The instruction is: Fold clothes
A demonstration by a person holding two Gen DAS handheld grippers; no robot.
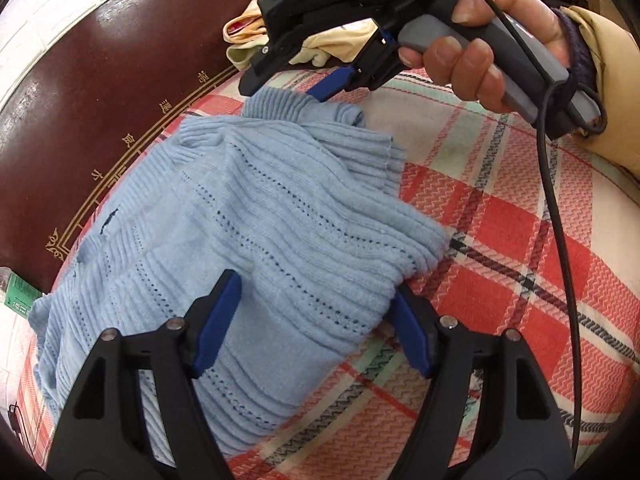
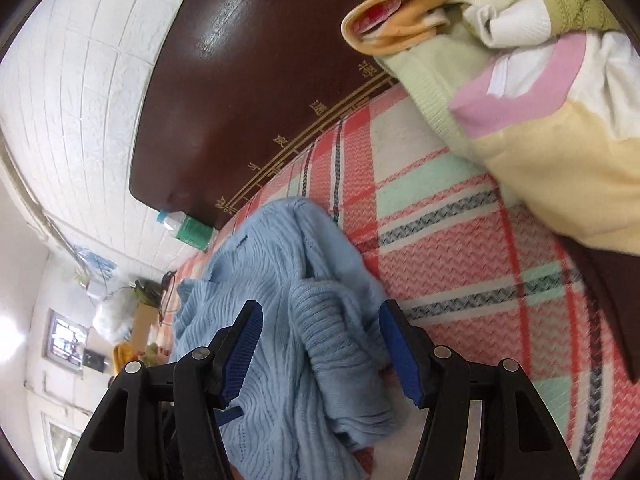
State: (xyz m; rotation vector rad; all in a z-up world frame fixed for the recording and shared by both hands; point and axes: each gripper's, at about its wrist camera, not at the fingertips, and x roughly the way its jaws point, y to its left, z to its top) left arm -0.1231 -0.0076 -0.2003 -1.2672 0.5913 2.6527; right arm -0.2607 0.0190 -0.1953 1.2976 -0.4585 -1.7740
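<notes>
A light blue ribbed knit sweater (image 1: 256, 216) lies on a red, cream and mint plaid bedspread (image 1: 500, 240). My left gripper (image 1: 316, 308) is open, its blue pads either side of the sweater's near edge, not closed on it. My right gripper (image 2: 320, 328) is open over a bunched part of the sweater (image 2: 288, 280). In the left wrist view the right gripper (image 1: 304, 88) sits at the sweater's far ribbed edge, held by a hand.
A dark brown headboard (image 1: 100, 100) with gold lettering borders the bed, with a white brick wall behind. A pile of yellow, pink, green and white clothes (image 2: 520, 80) lies on the bedspread at the far side. A black cable (image 1: 560, 240) hangs from the right gripper.
</notes>
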